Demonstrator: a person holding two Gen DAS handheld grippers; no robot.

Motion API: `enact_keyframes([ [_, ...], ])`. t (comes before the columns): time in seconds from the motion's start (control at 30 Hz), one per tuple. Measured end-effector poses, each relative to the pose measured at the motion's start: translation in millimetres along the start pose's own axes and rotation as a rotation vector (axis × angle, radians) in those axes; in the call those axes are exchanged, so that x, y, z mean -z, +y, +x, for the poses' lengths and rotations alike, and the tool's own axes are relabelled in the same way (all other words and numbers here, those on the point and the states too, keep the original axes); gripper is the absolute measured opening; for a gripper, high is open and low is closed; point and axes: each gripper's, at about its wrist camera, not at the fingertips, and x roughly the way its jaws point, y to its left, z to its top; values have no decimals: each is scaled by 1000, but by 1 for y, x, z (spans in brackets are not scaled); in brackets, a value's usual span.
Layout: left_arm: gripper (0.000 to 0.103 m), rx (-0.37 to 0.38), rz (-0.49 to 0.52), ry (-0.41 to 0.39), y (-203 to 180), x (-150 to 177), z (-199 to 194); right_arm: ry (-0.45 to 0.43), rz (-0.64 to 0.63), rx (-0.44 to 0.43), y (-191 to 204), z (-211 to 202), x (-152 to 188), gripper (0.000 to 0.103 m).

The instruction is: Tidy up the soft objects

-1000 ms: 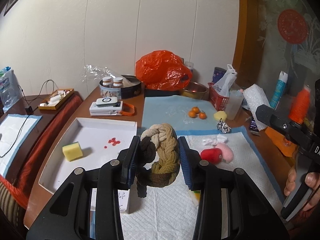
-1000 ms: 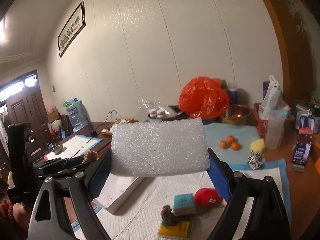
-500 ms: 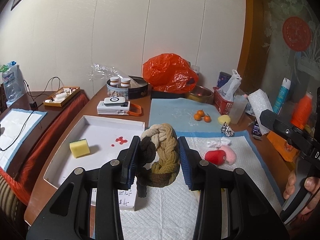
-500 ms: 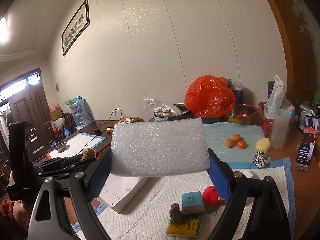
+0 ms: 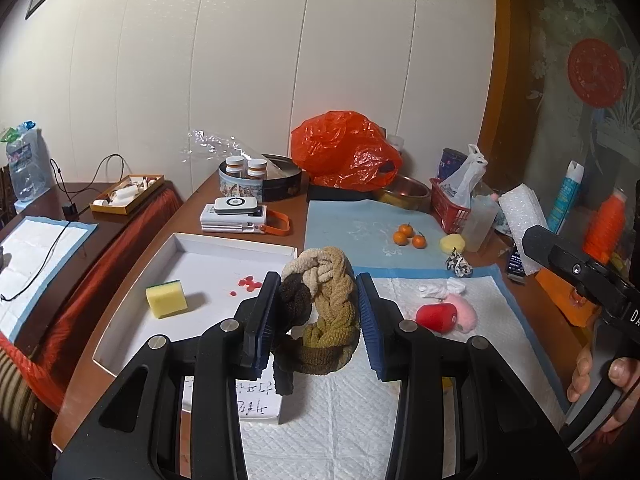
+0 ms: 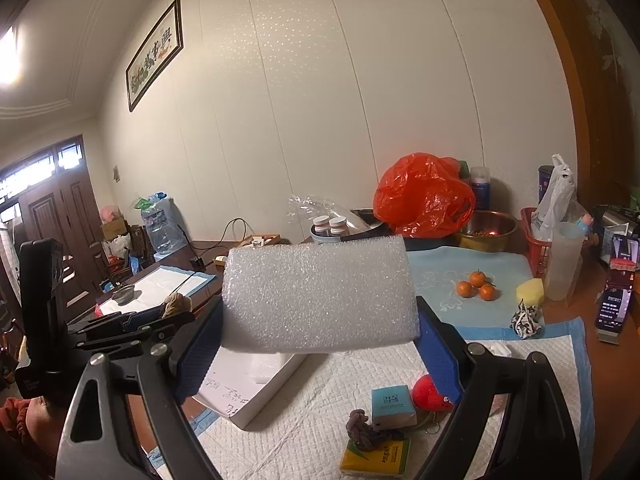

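My left gripper (image 5: 317, 320) is shut on a braided brown and beige knit piece (image 5: 324, 312), held above the near right corner of the white tray (image 5: 132, 320). A yellow sponge (image 5: 166, 299) lies in the tray. My right gripper (image 6: 318, 344) is shut on a white foam block (image 6: 320, 294), held high over the white pad (image 6: 320, 432); it also shows in the left wrist view (image 5: 520, 216). A red plush (image 5: 436, 317) and a pink plush (image 5: 464, 316) lie on the pad.
On the pad near me lie a small brown knit piece (image 6: 366, 432), a teal box (image 6: 392, 406) and a yellow-green packet (image 6: 376, 456). Oranges (image 5: 408, 235), a yellow sponge (image 5: 452, 243), an orange bag (image 5: 344, 152), a red basket (image 5: 450, 208) and tins stand behind.
Both grippers have risen a little with their loads still held; the table looks lower and farther in both views. The knit piece and foam block have not shifted in the jaws.
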Motion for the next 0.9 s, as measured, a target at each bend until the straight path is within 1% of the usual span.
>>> enact_keyframes([
  [0.3,38,-8,-15,1,9,0,-2,13,-2,-9,10,9,0,89],
  [0.9,38,-15,-26,10,10,0,6,25,-3,-20,6,19,2,89],
])
